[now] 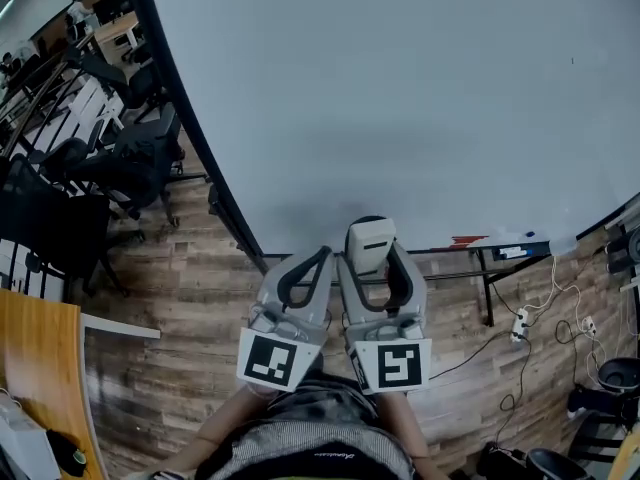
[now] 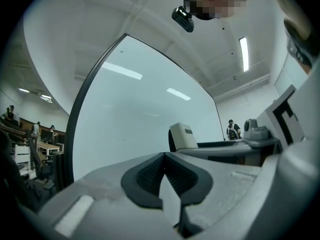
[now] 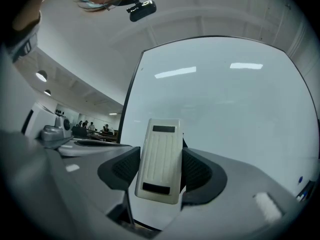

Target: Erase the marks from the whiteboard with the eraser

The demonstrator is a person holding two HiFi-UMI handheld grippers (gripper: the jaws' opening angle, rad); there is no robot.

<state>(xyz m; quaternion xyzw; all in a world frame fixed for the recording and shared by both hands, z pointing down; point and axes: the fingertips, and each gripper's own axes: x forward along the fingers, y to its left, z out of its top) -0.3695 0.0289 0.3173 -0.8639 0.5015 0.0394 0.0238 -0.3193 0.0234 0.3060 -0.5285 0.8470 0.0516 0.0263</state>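
Observation:
The large whiteboard (image 1: pixel 400 98) fills the upper head view and looks almost clean, with one tiny dark dot (image 1: pixel 573 61) near its right side. My right gripper (image 1: pixel 372 258) is shut on a white ribbed eraser (image 1: pixel 370 243), held upright just before the board's lower edge. In the right gripper view the eraser (image 3: pixel 160 159) sits between the two dark pads, its back towards the camera, in front of the whiteboard (image 3: pixel 225 99). My left gripper (image 1: pixel 318 258) hangs close beside the right one, shut with nothing in it. In its own view the left gripper (image 2: pixel 164 156) has its tips meeting, and the eraser (image 2: pixel 182 136) shows to its right.
A ledge under the board carries a red item (image 1: pixel 470 239) and a blue one (image 1: pixel 520 251). Black office chairs (image 1: pixel 130 158) stand at the left and a wooden desk (image 1: pixel 40 368) at the lower left. Cables and a power strip (image 1: pixel 519 323) lie on the wood floor at the right.

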